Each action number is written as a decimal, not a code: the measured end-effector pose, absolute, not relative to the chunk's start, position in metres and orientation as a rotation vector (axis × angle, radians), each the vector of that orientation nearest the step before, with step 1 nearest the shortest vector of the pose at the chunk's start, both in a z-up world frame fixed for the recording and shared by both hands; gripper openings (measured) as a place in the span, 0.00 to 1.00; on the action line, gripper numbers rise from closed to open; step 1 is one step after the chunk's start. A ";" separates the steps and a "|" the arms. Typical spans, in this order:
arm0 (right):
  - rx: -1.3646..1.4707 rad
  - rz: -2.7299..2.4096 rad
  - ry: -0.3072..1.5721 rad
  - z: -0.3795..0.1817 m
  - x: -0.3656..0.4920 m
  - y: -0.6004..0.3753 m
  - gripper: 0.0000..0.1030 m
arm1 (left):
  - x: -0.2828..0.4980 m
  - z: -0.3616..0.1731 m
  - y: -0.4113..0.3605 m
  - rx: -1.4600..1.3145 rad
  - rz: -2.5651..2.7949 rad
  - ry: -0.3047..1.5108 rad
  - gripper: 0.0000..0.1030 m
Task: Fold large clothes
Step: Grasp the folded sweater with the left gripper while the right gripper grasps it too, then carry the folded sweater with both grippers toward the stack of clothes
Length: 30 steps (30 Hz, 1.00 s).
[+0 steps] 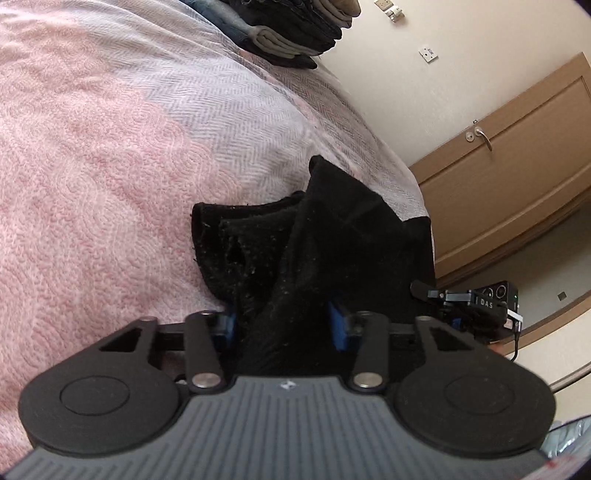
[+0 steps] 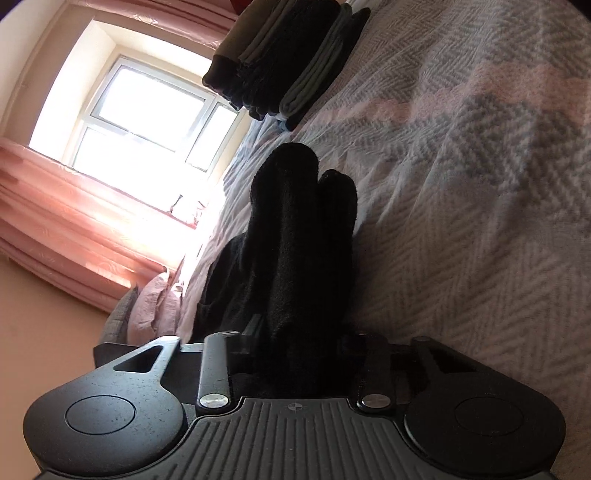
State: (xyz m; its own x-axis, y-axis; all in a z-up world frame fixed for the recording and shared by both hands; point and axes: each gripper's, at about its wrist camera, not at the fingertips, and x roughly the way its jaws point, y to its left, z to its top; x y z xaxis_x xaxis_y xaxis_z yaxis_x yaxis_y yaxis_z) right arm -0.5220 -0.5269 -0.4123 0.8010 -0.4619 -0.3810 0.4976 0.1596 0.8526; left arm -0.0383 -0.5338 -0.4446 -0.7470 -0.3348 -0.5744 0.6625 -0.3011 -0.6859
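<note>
A black fleecy garment [image 1: 332, 236] hangs bunched in thick folds over the pink and grey bedspread [image 1: 110, 166]. My left gripper [image 1: 282, 326] is shut on one bundle of it, and the cloth fills the gap between the blue pads [image 1: 338, 328]. At the right edge of the left wrist view, the right gripper's body [image 1: 476, 306] shows beside the cloth. In the right wrist view, my right gripper [image 2: 295, 354] is shut on the black garment [image 2: 295, 240]. The cloth rises in two rounded folds and hides the fingertips.
A stack of folded dark and grey clothes [image 1: 288, 33] [image 2: 280, 59] sits on the far part of the bed. A wooden door [image 1: 517, 166] stands past the bed's edge. A bright window [image 2: 140, 114] with pink curtains [image 2: 62, 221] lies beyond the other side.
</note>
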 end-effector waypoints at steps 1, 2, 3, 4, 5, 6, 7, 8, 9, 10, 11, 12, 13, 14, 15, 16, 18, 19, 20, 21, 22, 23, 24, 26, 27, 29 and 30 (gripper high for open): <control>1.197 -0.690 0.052 -0.407 -0.519 -0.527 0.16 | -0.037 -0.443 -0.532 0.420 -2.082 1.305 0.21; 1.155 -0.695 0.067 -0.401 -0.517 -0.527 0.15 | -0.036 -0.440 -0.528 0.407 -2.087 1.276 0.20; 1.132 -0.699 0.080 -0.393 -0.515 -0.527 0.15 | -0.036 -0.436 -0.524 0.395 -2.087 1.245 0.18; 1.128 -0.702 0.087 -0.386 -0.513 -0.528 0.14 | -0.036 -0.431 -0.518 0.377 -2.084 1.213 0.17; 1.127 -0.709 0.096 -0.376 -0.512 -0.529 0.14 | -0.036 -0.427 -0.514 0.359 -2.065 1.206 0.16; 1.128 -0.720 0.107 -0.365 -0.511 -0.531 0.13 | -0.037 -0.423 -0.511 0.342 -2.039 1.214 0.16; 1.121 -0.724 0.121 -0.352 -0.510 -0.534 0.13 | -0.039 -0.414 -0.507 0.331 -2.013 1.215 0.15; 1.109 -0.729 0.136 -0.337 -0.509 -0.538 0.13 | -0.040 -0.403 -0.503 0.317 -2.003 1.201 0.15; 1.117 -0.733 0.145 -0.321 -0.506 -0.545 0.13 | -0.042 -0.391 -0.500 0.309 -1.997 1.183 0.15; 1.128 -0.734 0.150 -0.304 -0.504 -0.555 0.13 | -0.044 -0.374 -0.502 0.292 -1.981 1.189 0.15; 1.129 -0.739 0.156 -0.285 -0.503 -0.562 0.13 | -0.044 -0.359 -0.503 0.272 -1.973 1.199 0.15; 1.127 -0.743 0.162 -0.265 -0.503 -0.569 0.13 | -0.045 -0.341 -0.506 0.248 -1.964 1.206 0.15; 1.121 -0.744 0.170 -0.245 -0.503 -0.576 0.13 | -0.049 -0.320 -0.514 0.240 -1.958 1.197 0.15; 1.112 -0.749 0.176 -0.224 -0.498 -0.589 0.13 | -0.053 -0.300 -0.522 0.234 -1.950 1.180 0.15; 1.108 -0.757 0.178 -0.203 -0.496 -0.602 0.13 | -0.055 -0.283 -0.529 0.211 -1.935 1.185 0.15; 1.102 -0.759 0.180 -0.185 -0.496 -0.613 0.13 | -0.057 -0.265 -0.539 0.192 -1.924 1.191 0.15; 1.070 -0.755 0.177 -0.151 -0.496 -0.640 0.13 | -0.065 -0.232 -0.561 0.170 -1.908 1.171 0.15; 1.049 -0.750 0.176 -0.136 -0.497 -0.658 0.13 | -0.071 -0.215 -0.574 0.164 -1.912 1.148 0.15; 1.034 -0.740 0.171 -0.123 -0.499 -0.676 0.13 | -0.077 -0.200 -0.588 0.155 -1.918 1.126 0.15; 1.016 -0.726 0.169 -0.111 -0.501 -0.697 0.13 | -0.082 -0.188 -0.602 0.143 -1.919 1.107 0.15; 1.005 -0.714 0.168 -0.102 -0.504 -0.717 0.13 | -0.089 -0.175 -0.618 0.130 -1.917 1.085 0.15; 1.002 -0.696 0.167 -0.092 -0.508 -0.743 0.13 | -0.096 -0.163 -0.634 0.113 -1.912 1.068 0.15; 0.999 -0.677 0.170 -0.085 -0.510 -0.769 0.13 | -0.103 -0.154 -0.650 0.094 -1.900 1.054 0.15; 0.981 -0.630 0.193 -0.071 -0.512 -0.825 0.13 | -0.121 -0.136 -0.685 0.068 -1.864 1.015 0.15; 0.966 -0.599 0.208 -0.064 -0.511 -0.854 0.13 | -0.130 -0.130 -0.701 0.054 -1.840 1.001 0.15; 0.949 -0.543 0.244 -0.051 -0.509 -0.914 0.13 | -0.148 -0.118 -0.735 0.019 -1.775 0.983 0.15; 0.945 -0.517 0.268 -0.045 -0.506 -0.944 0.13 | -0.156 -0.114 -0.751 -0.008 -1.739 0.982 0.15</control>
